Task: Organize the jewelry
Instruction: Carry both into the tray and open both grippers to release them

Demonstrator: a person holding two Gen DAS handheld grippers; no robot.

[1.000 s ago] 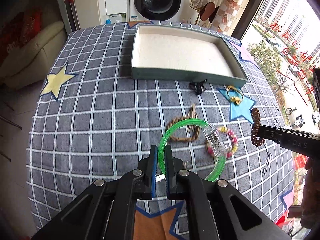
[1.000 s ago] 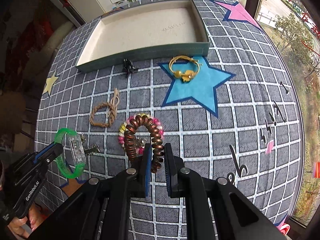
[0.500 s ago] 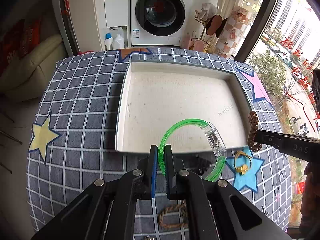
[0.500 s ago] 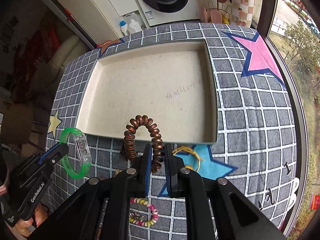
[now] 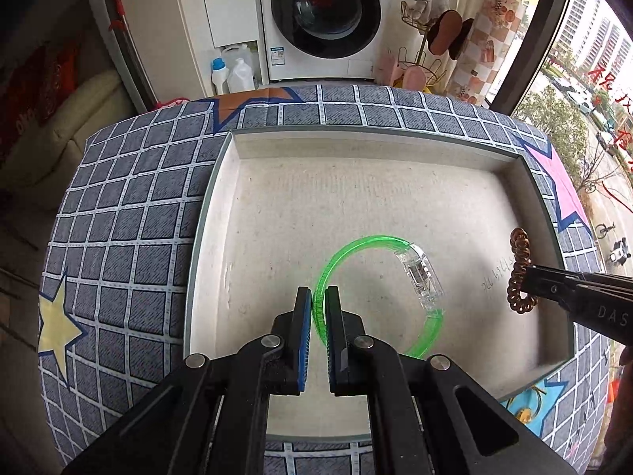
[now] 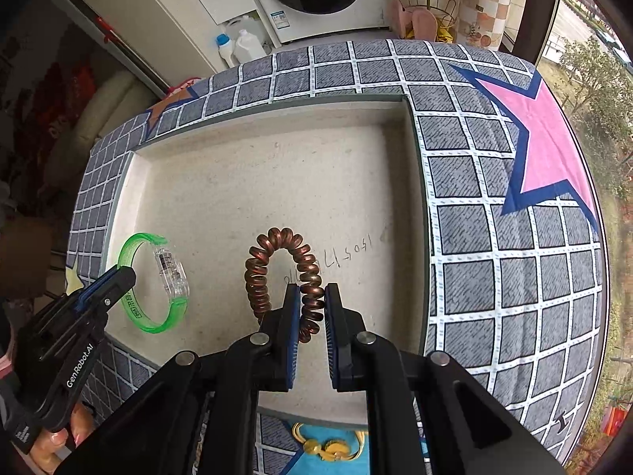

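Observation:
My left gripper (image 5: 318,297) is shut on a green translucent bangle (image 5: 348,249) with a clear plastic clasp, held over the cream floor of the shallow tray (image 5: 221,182). My right gripper (image 6: 310,297) is shut on a copper spiral coil bracelet (image 6: 257,277), also hanging above the tray floor. In the left wrist view the coil bracelet (image 5: 518,273) and the right gripper (image 5: 530,275) show at the right. In the right wrist view the green bangle (image 6: 138,308) and the left gripper (image 6: 122,277) show at the left, over the tray's left end.
The tray (image 6: 419,182) lies on a grey checked cloth (image 6: 494,237) with coloured stars. A gold bracelet (image 6: 328,445) lies on a blue star just in front of the tray. A washing machine (image 5: 320,12), bottles (image 5: 233,71) and a rack stand beyond the table.
Both grippers have moved forward from above the loose jewelry on the cloth to above the tray, each still carrying its bracelet. The braided and beaded bracelets have dropped out of view.

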